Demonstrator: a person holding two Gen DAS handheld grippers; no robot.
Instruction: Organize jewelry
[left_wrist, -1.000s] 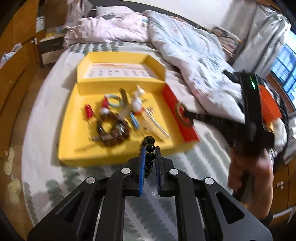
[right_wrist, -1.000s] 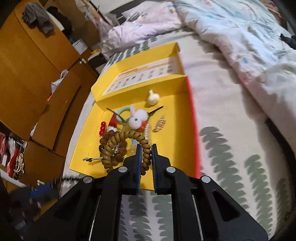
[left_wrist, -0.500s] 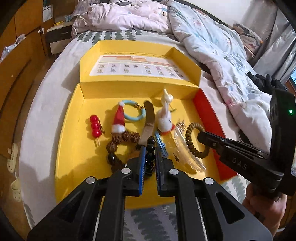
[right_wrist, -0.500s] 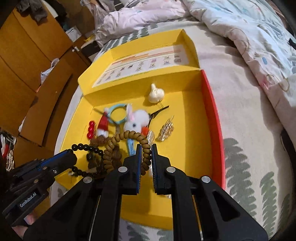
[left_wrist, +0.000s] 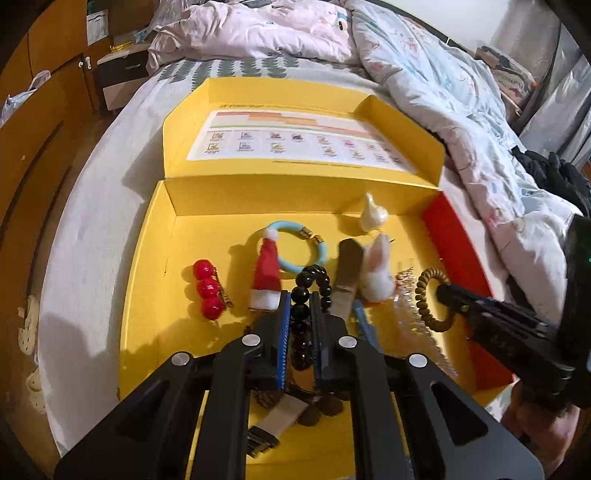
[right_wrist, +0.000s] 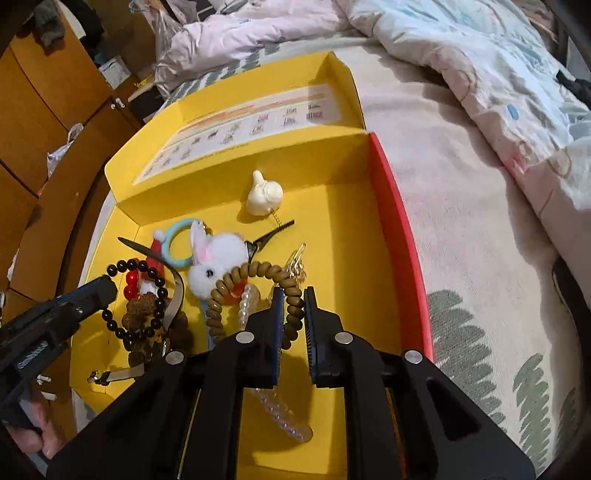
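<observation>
Hanging over the yellow box (left_wrist: 166, 332): left gripper (left_wrist: 298, 300) pinching a black bead bracelet (left_wrist: 314, 271), right gripper (right_wrist: 293, 297) pinching a brown coil tie (right_wrist: 221, 291), both low above trinkets inside.

Matt yellow cardboard box (left_wrist: 147, 295); glossy black bead bracelet (left_wrist: 300, 293); smooth rubbery brown coil tie (right_wrist: 291, 314); fluffy white rabbit clip (right_wrist: 218, 258); felt Santa hat (left_wrist: 266, 277); shiny red berries (left_wrist: 207, 288); soft cloth quilt (left_wrist: 424, 85); matt black plastic tongs (left_wrist: 297, 317).
</observation>
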